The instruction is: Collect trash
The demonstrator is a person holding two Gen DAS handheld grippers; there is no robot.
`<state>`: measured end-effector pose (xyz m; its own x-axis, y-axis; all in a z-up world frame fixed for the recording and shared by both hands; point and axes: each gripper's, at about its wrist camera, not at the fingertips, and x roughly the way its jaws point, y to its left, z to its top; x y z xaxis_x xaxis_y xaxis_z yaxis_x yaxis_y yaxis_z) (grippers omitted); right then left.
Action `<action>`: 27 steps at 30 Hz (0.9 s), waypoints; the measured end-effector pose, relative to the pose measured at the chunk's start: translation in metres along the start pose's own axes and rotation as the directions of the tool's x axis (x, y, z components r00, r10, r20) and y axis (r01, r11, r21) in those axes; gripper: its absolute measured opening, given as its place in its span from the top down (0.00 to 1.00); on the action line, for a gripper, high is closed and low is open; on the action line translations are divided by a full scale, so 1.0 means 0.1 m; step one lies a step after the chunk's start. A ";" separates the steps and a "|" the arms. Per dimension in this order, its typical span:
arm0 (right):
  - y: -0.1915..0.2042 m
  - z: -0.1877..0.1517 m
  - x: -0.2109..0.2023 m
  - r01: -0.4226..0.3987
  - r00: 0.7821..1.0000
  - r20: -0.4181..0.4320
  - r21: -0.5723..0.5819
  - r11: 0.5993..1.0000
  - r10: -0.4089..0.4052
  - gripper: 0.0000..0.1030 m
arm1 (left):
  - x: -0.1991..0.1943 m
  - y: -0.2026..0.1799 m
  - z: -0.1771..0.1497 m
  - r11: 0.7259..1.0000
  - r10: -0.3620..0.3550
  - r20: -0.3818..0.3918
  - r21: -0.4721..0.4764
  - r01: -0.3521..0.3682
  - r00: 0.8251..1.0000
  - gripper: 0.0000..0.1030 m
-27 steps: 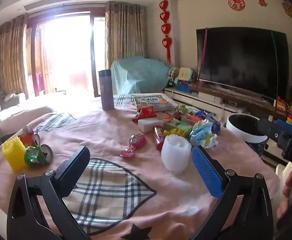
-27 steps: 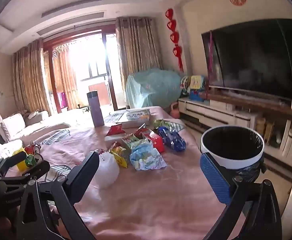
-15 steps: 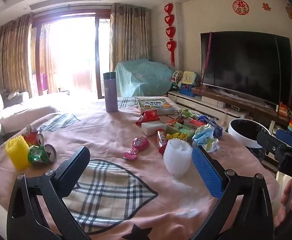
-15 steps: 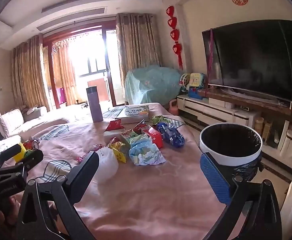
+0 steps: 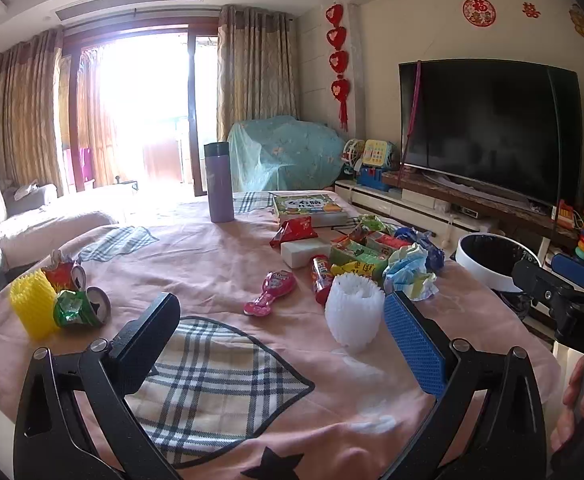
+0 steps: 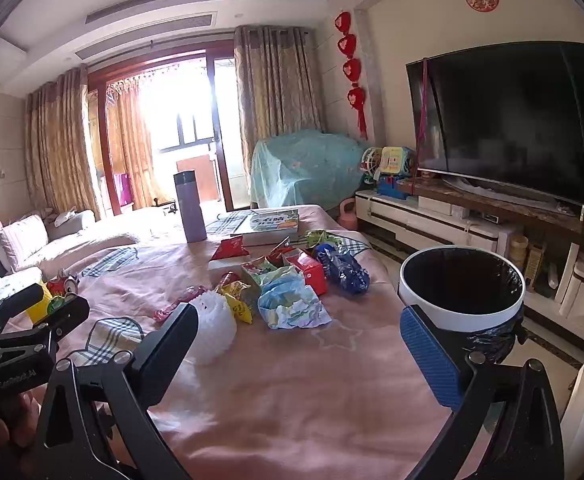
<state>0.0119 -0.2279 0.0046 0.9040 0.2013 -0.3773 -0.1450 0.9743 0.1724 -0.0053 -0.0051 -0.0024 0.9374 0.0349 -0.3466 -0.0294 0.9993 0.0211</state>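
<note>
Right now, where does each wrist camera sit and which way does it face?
Left wrist: low over the table's near left part, facing the window and TV; shows its open left gripper, plus the right gripper and a hand at the right edge.
Right wrist: over the table's near right part, facing the same way, bin close by; shows its open right gripper, the left gripper at left.
Shared: white foam net, wrapper pile, purple flask, bin, TV.
</note>
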 end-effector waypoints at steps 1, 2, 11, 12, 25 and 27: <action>0.00 -0.01 0.00 -0.002 1.000 -0.001 -0.001 1.000 0.002 0.01 | 0.01 -0.01 -0.01 1.000 -0.001 -0.001 0.000 0.001 1.000 0.00; 0.00 -0.01 0.00 -0.003 1.000 -0.001 -0.002 1.000 0.003 0.01 | 0.01 -0.02 -0.02 1.000 -0.002 -0.003 0.001 0.002 1.000 0.00; 0.07 0.05 0.02 -0.008 1.000 -0.008 -0.016 1.000 0.008 0.01 | -0.02 0.06 0.04 1.000 0.000 0.003 -0.001 0.000 1.000 0.00; 0.07 0.04 0.01 -0.011 1.000 -0.008 -0.014 1.000 0.011 0.01 | -0.02 0.06 0.04 1.000 -0.002 0.003 -0.003 0.002 1.000 0.00; 0.07 0.03 0.00 -0.020 1.000 -0.003 -0.012 1.000 0.020 0.01 | -0.03 0.05 0.03 1.000 -0.007 0.002 0.003 0.007 1.000 0.00; 0.07 0.02 0.00 -0.023 1.000 -0.004 -0.011 1.000 0.023 0.01 | -0.03 0.05 0.03 1.000 -0.009 0.002 0.003 0.009 1.000 0.00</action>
<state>0.0116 -0.2213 0.0082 0.8990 0.2238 -0.3765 -0.1702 0.9706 0.1705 -0.0073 -0.0003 0.0019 0.9383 0.0262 -0.3449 -0.0203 0.9996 0.0208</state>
